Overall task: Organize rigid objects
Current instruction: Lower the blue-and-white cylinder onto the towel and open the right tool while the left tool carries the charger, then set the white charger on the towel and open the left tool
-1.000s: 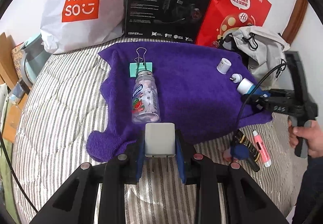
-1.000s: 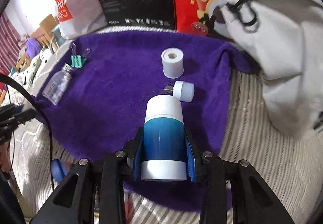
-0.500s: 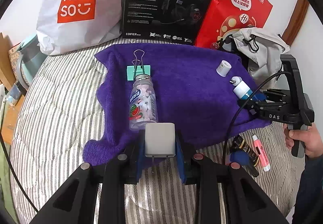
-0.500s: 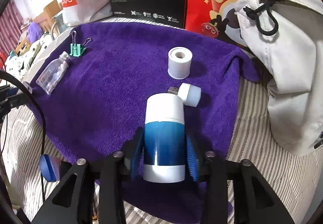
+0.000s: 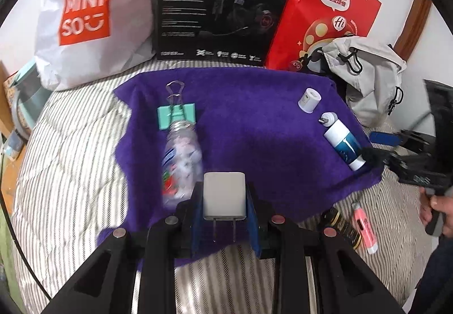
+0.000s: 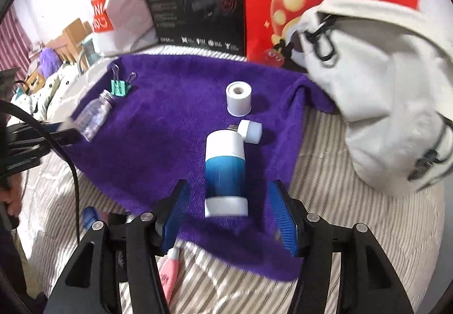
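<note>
Centre frame, my right gripper now gapes, blue-and-white cylindrical bottle released onto purple towel; left gripper grips white plastic charger.

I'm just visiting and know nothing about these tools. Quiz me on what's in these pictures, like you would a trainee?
1. True or false: the right tool is clamped on the blue-and-white bottle.
2. What does the left tool hold: A) binder clip B) white charger C) pink marker?
3. Fill in: the clear bottle lies on the purple ____.

Key
1. False: its jaws are spread, and the bottle lies on the cloth between them.
2. B: the charger, prongs pointing back toward the camera.
3. Cloth; the green clip sits at the bottle's neck.
</note>
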{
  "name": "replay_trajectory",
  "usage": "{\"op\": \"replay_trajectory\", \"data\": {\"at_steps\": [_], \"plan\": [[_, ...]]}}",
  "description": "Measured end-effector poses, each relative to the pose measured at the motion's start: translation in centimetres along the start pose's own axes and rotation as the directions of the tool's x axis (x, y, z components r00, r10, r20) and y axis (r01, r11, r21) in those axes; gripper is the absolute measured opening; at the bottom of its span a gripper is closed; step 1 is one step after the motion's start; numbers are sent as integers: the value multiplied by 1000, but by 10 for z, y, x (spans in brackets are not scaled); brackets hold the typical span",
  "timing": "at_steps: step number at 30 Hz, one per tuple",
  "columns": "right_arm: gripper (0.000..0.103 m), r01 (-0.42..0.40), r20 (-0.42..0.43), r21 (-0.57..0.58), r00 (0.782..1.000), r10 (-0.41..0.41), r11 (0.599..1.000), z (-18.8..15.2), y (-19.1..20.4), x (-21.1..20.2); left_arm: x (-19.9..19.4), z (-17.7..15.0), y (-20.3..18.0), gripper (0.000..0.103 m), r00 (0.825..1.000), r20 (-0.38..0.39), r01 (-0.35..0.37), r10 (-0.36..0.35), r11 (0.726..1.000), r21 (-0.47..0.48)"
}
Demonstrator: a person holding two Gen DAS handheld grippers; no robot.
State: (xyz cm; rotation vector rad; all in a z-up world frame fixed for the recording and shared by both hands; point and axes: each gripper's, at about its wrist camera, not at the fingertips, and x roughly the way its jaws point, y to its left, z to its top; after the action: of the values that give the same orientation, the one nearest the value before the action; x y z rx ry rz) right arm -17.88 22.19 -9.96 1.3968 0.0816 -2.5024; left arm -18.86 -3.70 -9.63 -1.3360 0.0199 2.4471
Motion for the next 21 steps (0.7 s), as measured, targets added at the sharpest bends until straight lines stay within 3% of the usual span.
{"op": "replay_trajectory", "data": {"at_steps": [5,9,12,21], "plan": [[60,-37,35,23,999,36,999,-13,-1,-25,25,9,-13,26,999,-28,-17,18,999,31],[64,-16,27,6,1000,16,1000,-28,-1,-37,40,14,-24,26,998,-23,-63,65,996,67],[64,-13,23,8,1000,13,1000,-37,-1,-40,51,17,-27,26,996,-58,-64,69,995,75],[64,-49,-3,43,999,49,998,-57,-1,-34,53,16,-40,26,991,-61,-111,121,984,140]]}}
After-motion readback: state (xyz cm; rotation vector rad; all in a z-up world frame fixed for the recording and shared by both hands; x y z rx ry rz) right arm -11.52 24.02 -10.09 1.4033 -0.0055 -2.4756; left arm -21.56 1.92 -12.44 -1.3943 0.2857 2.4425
